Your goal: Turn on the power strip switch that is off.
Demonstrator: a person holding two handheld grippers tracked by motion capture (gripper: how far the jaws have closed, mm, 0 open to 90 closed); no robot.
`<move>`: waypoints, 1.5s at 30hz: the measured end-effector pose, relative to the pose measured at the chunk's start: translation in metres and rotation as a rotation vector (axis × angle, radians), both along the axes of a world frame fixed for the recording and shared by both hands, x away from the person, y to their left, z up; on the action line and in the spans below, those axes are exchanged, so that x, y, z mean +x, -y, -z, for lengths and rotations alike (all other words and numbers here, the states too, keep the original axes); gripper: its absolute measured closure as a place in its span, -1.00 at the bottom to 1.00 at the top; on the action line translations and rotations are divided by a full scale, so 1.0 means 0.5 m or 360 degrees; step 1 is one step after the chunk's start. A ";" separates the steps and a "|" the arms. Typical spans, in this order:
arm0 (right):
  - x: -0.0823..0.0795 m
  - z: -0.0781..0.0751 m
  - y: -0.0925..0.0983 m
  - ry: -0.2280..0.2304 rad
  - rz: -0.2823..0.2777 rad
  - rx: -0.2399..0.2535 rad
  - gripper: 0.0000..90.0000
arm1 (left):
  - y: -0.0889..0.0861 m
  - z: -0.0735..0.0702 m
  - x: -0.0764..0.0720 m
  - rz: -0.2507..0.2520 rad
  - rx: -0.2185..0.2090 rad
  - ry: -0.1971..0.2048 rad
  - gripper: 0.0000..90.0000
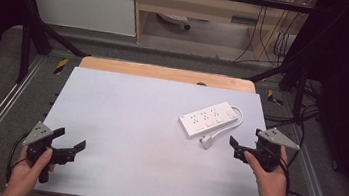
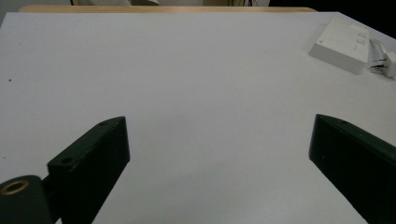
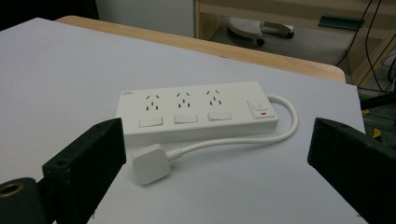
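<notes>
A white power strip (image 1: pixel 208 118) with three sockets and a switch lies flat on the right half of the white table (image 1: pixel 124 122). Its short cable loops round to a white plug (image 1: pixel 206 141) lying just in front of it. My right gripper (image 1: pixel 245 137) is open at the table's right edge, a little to the right of the plug, holding nothing. In the right gripper view the power strip (image 3: pixel 196 109) and plug (image 3: pixel 149 163) sit just beyond the spread jaws. My left gripper (image 1: pixel 71 138) is open over the front left of the table, empty. The left gripper view has the power strip (image 2: pixel 343 44) far off at the upper right.
A wooden strip (image 1: pixel 165 72) runs along the table's far edge. Black frame posts (image 1: pixel 27 44) stand at both sides, with loose cables (image 1: pixel 306 119) beyond the right edge. Cabinets and more cables stand on the floor behind.
</notes>
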State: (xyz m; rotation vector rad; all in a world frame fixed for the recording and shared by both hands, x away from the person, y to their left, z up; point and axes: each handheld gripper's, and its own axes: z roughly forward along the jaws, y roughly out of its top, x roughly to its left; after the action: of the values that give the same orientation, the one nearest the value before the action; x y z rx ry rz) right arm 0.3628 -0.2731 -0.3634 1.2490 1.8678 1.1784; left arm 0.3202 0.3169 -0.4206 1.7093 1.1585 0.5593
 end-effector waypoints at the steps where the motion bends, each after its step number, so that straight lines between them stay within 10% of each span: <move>1: 0.004 -0.001 0.001 -0.0006 -0.0002 0.0010 -0.89 | 0.000 0.000 0.000 -0.0003 -0.0001 -0.0002 -0.88; 14: 0.056 -0.019 -0.011 -0.0023 -0.0034 0.0031 -0.89 | 0.001 0.001 0.001 -0.0002 -0.0002 -0.0008 -0.88; 45: 0.125 -0.035 -0.051 0.0011 -0.0074 0.0044 -0.17 | 0.001 0.003 0.003 0.0019 0.0014 -0.0022 -0.88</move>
State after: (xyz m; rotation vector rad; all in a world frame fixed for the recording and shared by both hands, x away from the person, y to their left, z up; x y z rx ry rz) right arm 0.4254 -0.2477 -0.3458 1.2210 1.8905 1.2354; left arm 0.3217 0.3166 -0.4223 1.7291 1.1561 0.5471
